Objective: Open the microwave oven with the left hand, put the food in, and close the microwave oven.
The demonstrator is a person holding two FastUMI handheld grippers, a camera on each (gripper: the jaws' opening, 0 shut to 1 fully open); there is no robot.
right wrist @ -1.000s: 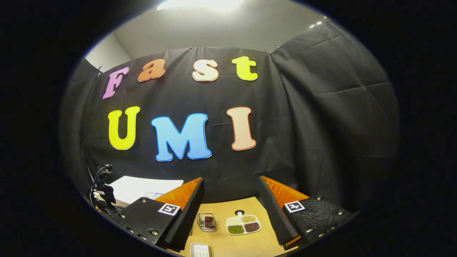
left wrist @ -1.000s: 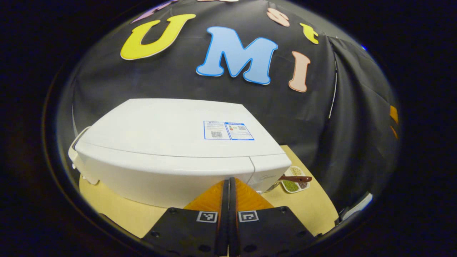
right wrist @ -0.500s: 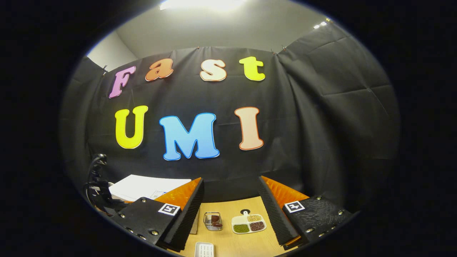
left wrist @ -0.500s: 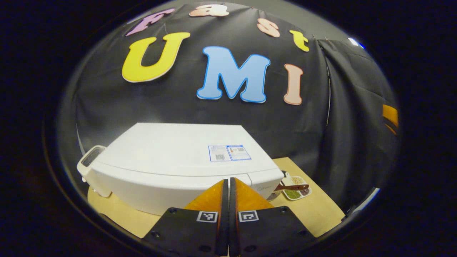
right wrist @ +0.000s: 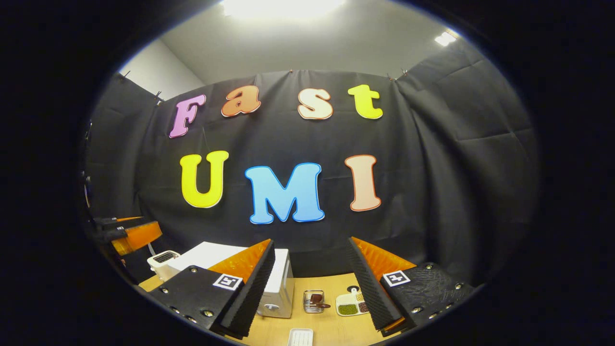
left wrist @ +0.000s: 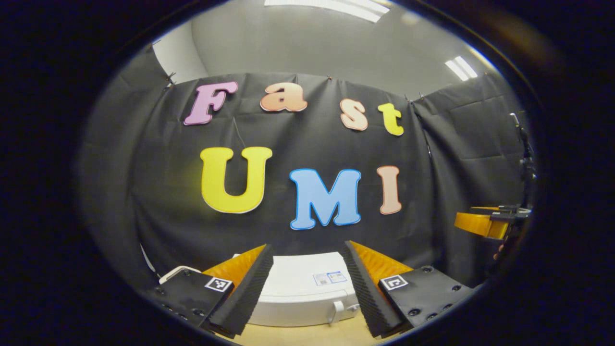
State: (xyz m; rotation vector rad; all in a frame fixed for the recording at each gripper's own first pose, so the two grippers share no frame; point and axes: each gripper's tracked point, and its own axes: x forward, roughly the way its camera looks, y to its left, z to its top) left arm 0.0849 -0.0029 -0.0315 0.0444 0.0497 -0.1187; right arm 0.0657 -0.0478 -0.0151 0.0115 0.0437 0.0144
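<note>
The counter (right wrist: 331, 331) carries everything, with the white microwave oven (left wrist: 298, 293) as our landmark, door closed. In the right gripper view the microwave oven (right wrist: 281, 283) sits at the counter's left part. A white toaster (right wrist: 163, 259) stands just left of it. Right of the microwave oven sits a small wire basket (right wrist: 313, 301) holding dark food, then a divided dish (right wrist: 350, 305) of beans. A white tray (right wrist: 301, 337) lies nearer, in front. The left hand-held gripper (left wrist: 307, 288) hangs above the oven, fingers spread wide, holding nothing. The right hand-held gripper (right wrist: 312, 288) hangs to its right, wide open and empty too.
</note>
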